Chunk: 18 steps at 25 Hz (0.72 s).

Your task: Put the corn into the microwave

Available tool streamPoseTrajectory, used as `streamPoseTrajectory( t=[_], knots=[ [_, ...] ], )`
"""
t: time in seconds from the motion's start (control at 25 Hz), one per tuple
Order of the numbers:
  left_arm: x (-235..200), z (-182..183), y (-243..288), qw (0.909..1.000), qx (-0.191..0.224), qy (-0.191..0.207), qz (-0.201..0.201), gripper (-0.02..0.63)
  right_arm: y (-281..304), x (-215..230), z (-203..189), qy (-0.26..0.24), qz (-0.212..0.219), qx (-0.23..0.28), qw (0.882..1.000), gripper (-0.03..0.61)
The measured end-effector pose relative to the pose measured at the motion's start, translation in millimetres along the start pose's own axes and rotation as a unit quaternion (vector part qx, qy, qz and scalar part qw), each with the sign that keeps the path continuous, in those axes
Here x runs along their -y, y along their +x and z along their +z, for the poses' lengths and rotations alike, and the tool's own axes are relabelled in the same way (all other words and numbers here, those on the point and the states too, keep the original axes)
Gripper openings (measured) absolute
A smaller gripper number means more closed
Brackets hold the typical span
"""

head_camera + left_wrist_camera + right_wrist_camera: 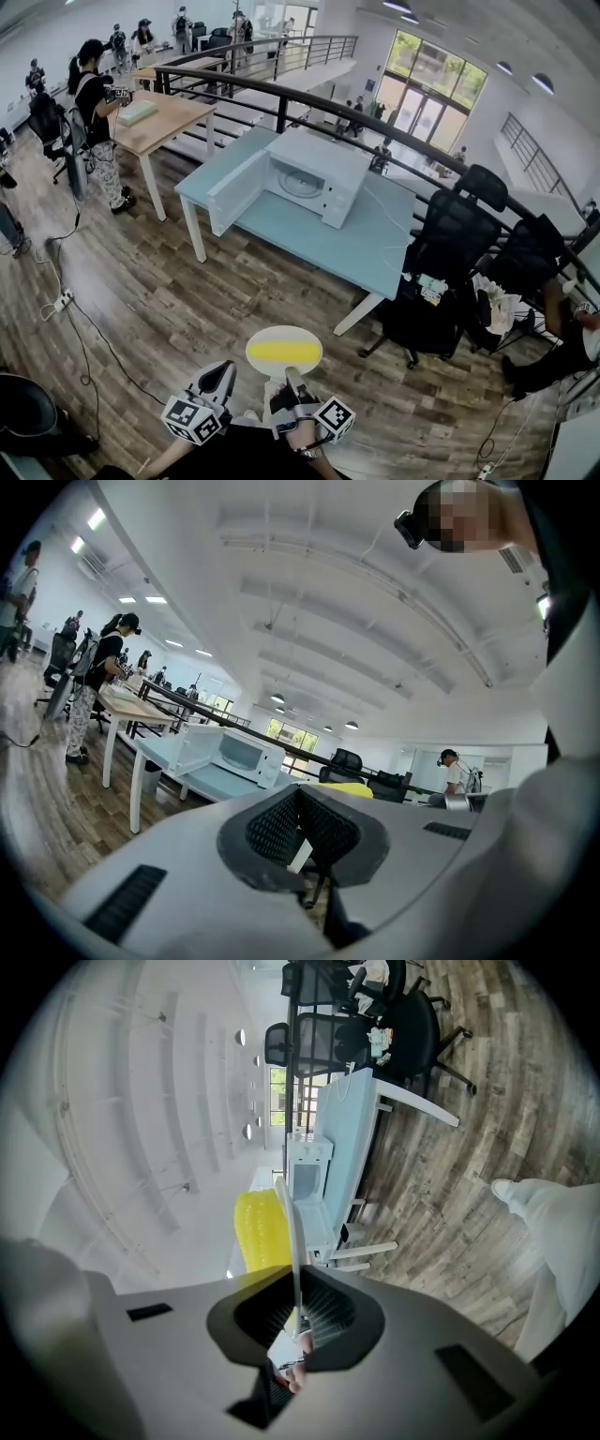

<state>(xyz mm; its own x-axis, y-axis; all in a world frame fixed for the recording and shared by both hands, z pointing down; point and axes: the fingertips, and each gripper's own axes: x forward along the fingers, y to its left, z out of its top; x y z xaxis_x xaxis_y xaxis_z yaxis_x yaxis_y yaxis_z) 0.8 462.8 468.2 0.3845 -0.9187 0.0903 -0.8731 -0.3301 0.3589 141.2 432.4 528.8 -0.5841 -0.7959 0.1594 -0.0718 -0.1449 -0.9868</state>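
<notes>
Head view steeply down; far microwave apparently in all 3 views

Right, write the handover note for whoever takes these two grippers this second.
Left gripper: jaws together, nothing in them, held beside the right one.
Right gripper: shut on the near rim of the white plate, which carries the corn.
Microwave: on the light blue table ahead, across a stretch of wood floor, with its door swung open.
Done: corn lifted on its plate, door open.
Left: walk to the table, slide the plate with the corn into the cavity, release. Keeping the plate level is probably wise so the corn does not roll.
</notes>
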Motion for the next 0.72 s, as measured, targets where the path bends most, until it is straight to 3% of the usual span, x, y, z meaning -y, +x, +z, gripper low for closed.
streamPoseTrajectory(
  t=[0.72],
  knots=[
    [-40, 15, 36, 0.9996, 0.001, 0.014, 0.027, 0.002, 58, 5, 21, 0.003, -0.001, -0.008, 1.0, 0.025]
  ],
)
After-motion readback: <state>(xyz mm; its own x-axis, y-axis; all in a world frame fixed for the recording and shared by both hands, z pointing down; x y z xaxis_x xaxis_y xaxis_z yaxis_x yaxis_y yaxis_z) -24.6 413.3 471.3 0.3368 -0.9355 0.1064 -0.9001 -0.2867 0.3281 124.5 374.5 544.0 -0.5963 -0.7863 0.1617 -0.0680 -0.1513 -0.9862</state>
